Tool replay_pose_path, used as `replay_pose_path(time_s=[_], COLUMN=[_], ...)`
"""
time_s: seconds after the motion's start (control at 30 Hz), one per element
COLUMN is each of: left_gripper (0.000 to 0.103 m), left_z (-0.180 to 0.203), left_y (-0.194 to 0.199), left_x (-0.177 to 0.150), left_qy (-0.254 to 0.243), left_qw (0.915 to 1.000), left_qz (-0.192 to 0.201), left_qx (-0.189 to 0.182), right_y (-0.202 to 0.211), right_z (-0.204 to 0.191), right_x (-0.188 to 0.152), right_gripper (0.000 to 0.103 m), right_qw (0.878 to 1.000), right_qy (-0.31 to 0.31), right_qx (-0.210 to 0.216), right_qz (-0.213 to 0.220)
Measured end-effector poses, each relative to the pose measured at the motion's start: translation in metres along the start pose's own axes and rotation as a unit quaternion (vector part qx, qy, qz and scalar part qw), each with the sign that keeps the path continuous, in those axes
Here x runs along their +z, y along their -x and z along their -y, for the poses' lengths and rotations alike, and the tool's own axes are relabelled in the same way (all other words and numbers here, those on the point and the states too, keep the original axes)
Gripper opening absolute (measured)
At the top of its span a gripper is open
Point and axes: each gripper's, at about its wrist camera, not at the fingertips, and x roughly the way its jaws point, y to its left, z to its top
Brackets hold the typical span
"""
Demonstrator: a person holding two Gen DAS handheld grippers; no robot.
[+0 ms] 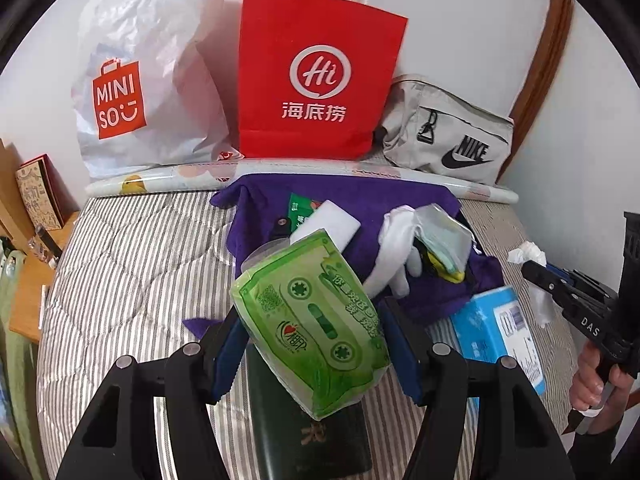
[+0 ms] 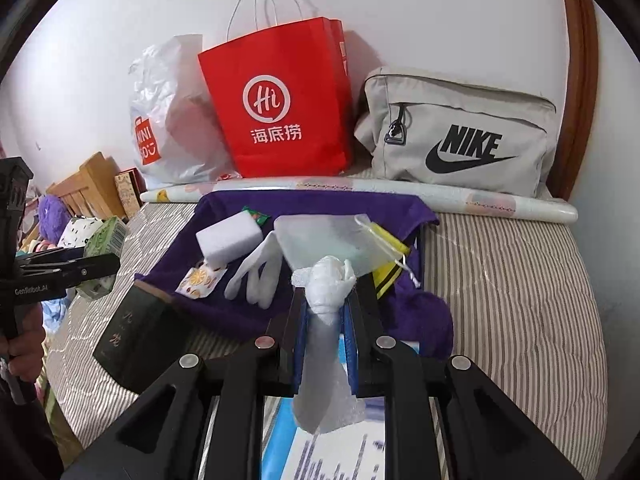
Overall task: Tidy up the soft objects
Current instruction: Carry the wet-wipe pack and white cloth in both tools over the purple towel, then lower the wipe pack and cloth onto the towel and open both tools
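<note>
Inspection found both hand-held grippers loaded over the striped bed [image 1: 120, 240]. Left hand-held gripper [image 1: 308, 340] was clamped on a green tissue pack [image 1: 312, 328], held clear of the bed, above a dark booklet [image 1: 312, 432]. Right hand-held gripper [image 2: 326, 312] was clenched on a twisted white plastic bag [image 2: 326, 320], above a blue box [image 2: 280, 440]. At twelve o'clock from both lay a purple cloth [image 2: 320, 204] bearing a white sponge [image 2: 228, 240], white glove [image 2: 256, 276] and clear pouch [image 2: 328, 240]. Beyond it, against the wall, stood a Miniso bag [image 2: 160, 120], red bag [image 2: 280, 100] and Nike bag [image 2: 460, 132].
</note>
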Motion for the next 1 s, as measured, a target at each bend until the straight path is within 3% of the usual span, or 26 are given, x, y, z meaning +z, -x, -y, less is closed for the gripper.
replay_pose_path(time_s=[0.23,0.43,0.67,1.0], left_gripper=[0.062,0.062,0.063,0.064], left_z=[-0.013,-0.022,-0.027,-0.025], left_y=[-0.025,-0.056,-0.090,-0.121], left_x=[0.020,0.033,0.035,0.036], left_qy=[0.017,0.021,0.026,0.027], left_qw=[0.9998,0.9989,0.9956,0.9927], left_qz=[-0.010,-0.042,-0.090,-0.117], left_qx=[-0.006,-0.001,-0.001,-0.011], right_y=[-0.027,-0.050,-0.077,-0.101], right_z=[0.008,0.010,0.014,0.014], right_x=[0.017,0.027,0.033,0.035], right_gripper=[0.017,0.017,0.017,0.017], right_qw=[1.000,0.999,0.999,0.998], right_qy=[-0.004,0.003,0.011,0.017], right_qx=[0.005,0.011,0.006,0.007], right_qz=[-0.016,-0.033,-0.051,-0.067])
